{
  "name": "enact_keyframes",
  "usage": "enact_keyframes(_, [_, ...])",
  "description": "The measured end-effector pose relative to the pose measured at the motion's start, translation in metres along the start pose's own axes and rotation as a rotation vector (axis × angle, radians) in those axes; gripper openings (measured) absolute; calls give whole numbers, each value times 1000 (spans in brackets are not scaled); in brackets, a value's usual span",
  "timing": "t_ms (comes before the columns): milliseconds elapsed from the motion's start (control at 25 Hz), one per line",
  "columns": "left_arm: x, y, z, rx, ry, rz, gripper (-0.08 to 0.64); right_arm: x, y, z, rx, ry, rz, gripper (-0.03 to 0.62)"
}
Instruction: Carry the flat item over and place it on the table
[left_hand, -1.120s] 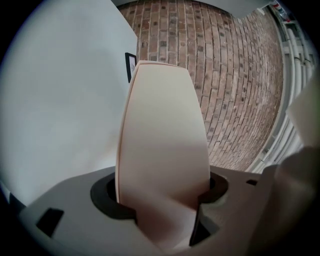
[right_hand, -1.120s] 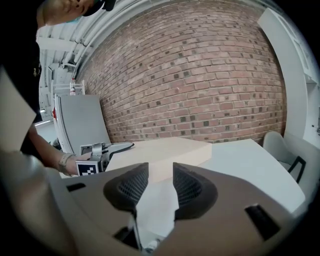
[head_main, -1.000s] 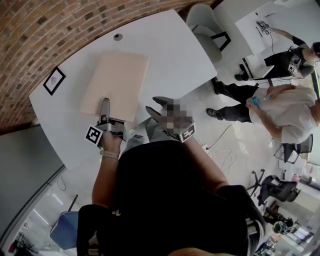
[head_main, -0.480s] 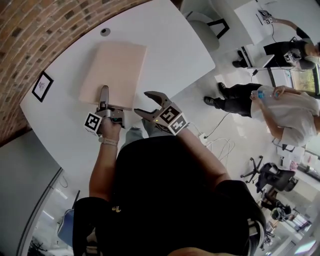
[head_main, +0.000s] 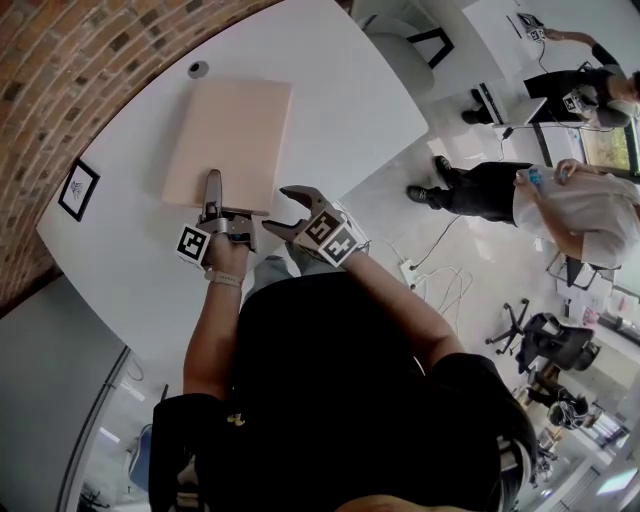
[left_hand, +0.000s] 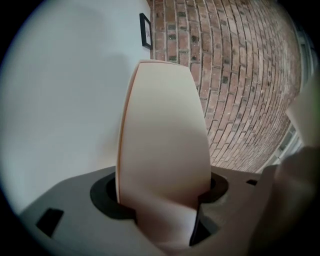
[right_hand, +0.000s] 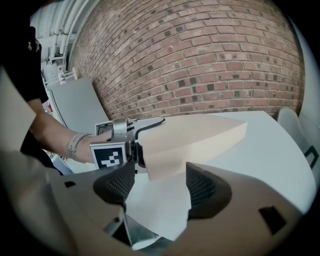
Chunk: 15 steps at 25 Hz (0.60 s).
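Board: the pale beige, flat rectangular board (head_main: 228, 140) is on the round-cornered white table (head_main: 340, 90), its long side running away from the person towards the red brick wall (head_main: 70, 60).
Board, near edge: it is at the table side closest to the person; I cannot tell if this edge rests fully on the table top or is a little raised.
Left gripper: the left gripper (head_main: 213, 195) is pinching the near edge of the board, close to the middle of that edge. In the left gripper view the board fills the gap, with a pad on each face.
Right gripper: the right gripper (head_main: 277, 208) is spread wide, and its jaws have just been opening. The near right corner of the board stands at the mouth of the jaws, but the pads do not press on it.
Two grippers: side by side at the same edge, near each other, not touching.
Other things on table: a small black-framed picture (head_main: 78, 190) lies near the wall side, well apart from the board; a round grey grommet (head_main: 198, 69) is just beyond the board's far left corner.
Background: people stand on the floor at the right, well apart from the table.
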<state>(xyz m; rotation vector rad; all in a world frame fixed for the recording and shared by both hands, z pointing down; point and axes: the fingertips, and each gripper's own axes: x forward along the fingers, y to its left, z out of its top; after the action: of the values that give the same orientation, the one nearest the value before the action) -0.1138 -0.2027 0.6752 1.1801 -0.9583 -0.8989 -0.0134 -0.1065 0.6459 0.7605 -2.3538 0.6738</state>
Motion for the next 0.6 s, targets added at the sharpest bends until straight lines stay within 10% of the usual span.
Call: enact_keyframes(600, [-12,28,-54,37,239,86,301,7,-30,-24,121,6,-68,233])
